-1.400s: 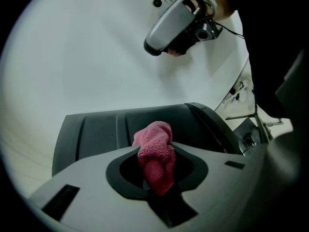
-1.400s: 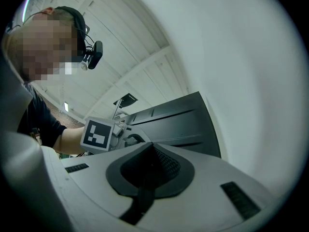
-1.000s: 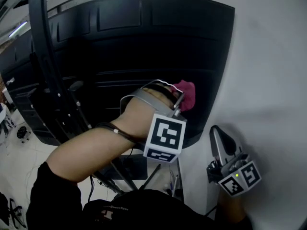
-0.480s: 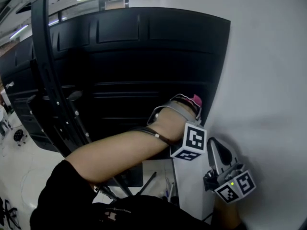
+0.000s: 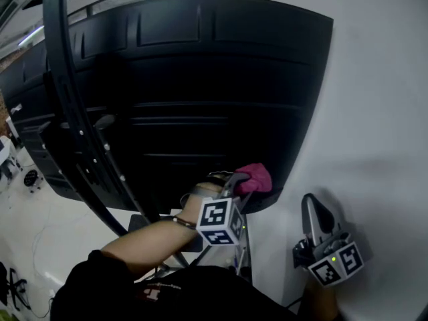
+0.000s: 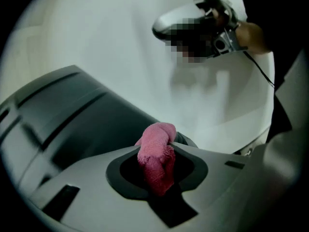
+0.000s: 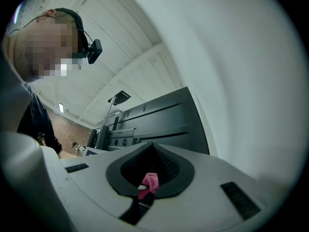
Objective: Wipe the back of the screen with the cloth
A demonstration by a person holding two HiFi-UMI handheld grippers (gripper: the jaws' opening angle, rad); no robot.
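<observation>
The black ribbed back of the screen (image 5: 200, 79) fills the head view and shows at the left of the left gripper view as the screen (image 6: 58, 120). My left gripper (image 5: 244, 180) is shut on a bunched pink cloth (image 5: 255, 177) pressed against the screen's lower right corner. In its own view the cloth (image 6: 155, 156) sticks up between the jaws of the left gripper (image 6: 164, 141). My right gripper (image 5: 313, 212) hangs lower right beside the white wall, jaws together in a point, apart from the screen (image 7: 159, 122). A small pink scrap (image 7: 148, 183) shows at the base of the right gripper (image 7: 152, 148).
A white wall (image 5: 381, 112) runs along the screen's right edge. A black curved stand arm (image 5: 70, 105) and mounting hardware stand at the screen's left. Pale floor with cables (image 5: 27, 246) lies at lower left. A person's arm (image 5: 147, 239) reaches up to the left gripper.
The left gripper with the cloth has slid first right, then down the screen's back to its lower right corner. The right gripper has stayed about where it was.
</observation>
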